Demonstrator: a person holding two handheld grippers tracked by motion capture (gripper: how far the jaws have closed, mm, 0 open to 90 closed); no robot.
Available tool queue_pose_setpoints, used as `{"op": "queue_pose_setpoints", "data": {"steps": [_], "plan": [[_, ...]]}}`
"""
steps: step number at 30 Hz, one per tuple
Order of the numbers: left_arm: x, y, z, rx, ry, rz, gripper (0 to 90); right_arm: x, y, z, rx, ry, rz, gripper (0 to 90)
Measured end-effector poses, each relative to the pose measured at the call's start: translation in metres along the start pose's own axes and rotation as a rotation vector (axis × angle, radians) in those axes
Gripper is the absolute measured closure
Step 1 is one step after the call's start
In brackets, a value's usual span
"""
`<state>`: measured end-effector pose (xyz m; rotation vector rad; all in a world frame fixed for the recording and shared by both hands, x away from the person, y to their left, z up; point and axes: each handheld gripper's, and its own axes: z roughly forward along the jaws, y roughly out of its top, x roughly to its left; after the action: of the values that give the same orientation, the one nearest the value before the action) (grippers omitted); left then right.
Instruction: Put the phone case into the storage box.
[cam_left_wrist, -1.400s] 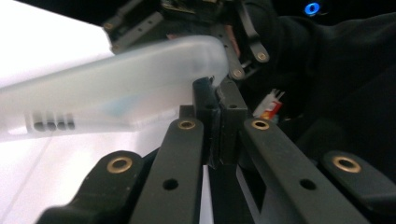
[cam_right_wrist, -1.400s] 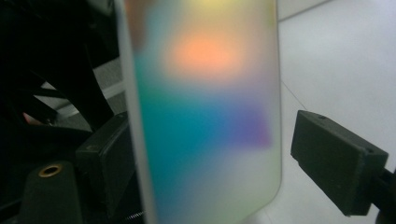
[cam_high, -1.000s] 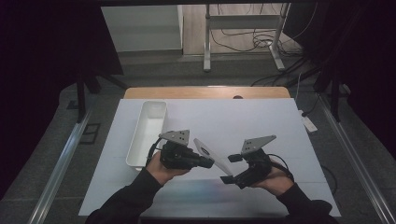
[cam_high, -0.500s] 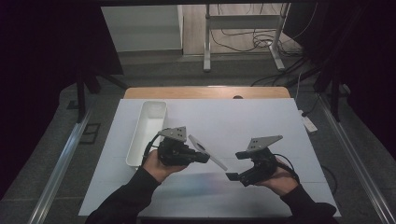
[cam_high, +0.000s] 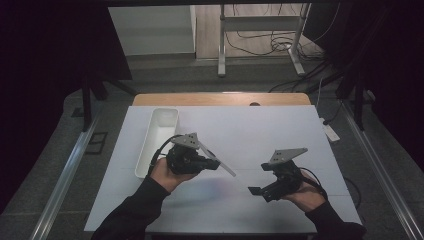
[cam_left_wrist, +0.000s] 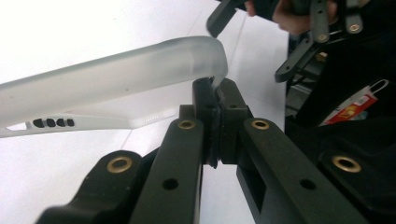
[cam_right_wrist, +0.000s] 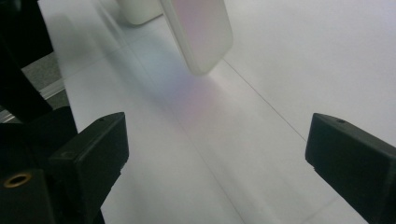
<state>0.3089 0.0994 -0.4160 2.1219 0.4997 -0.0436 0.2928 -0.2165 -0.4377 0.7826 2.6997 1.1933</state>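
Note:
A frosted, translucent phone case is held off the white table, left of centre. My left gripper is shut on one corner edge of it, and in the left gripper view the case stretches off to the left from the pinched jaws. My right gripper stands open to the right of the case, apart from it, with nothing between its fingers. In the right gripper view the case's rounded end hangs ahead of the open gripper, above the table.
A long white tray lies on the table's left side, just beyond the left hand. Its end shows in the right gripper view. The table's wooden far edge borders a dark floor with cables and a metal stand.
The two grippers have drawn apart. My left gripper carried the case leftward and a little away, while my right gripper backed off to the right and now stands open.

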Motion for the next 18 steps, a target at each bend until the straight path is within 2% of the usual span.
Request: {"op": "queue_pose_setpoints", "data": {"steps": [5,11,18], "plan": [[0.003,0.002,-0.002,0.015,0.036,-0.003,88.5,-0.001,-0.005,-0.006,-0.007,-0.032,0.015,2.8],[0.007,0.004,-0.004,0.020,0.061,-0.007,88.5,0.000,-0.012,-0.011,-0.003,-0.074,0.019,0.0],[0.011,0.007,-0.008,0.031,0.098,-0.021,88.5,0.001,-0.020,-0.020,-0.021,-0.128,0.036,0.0]]}}
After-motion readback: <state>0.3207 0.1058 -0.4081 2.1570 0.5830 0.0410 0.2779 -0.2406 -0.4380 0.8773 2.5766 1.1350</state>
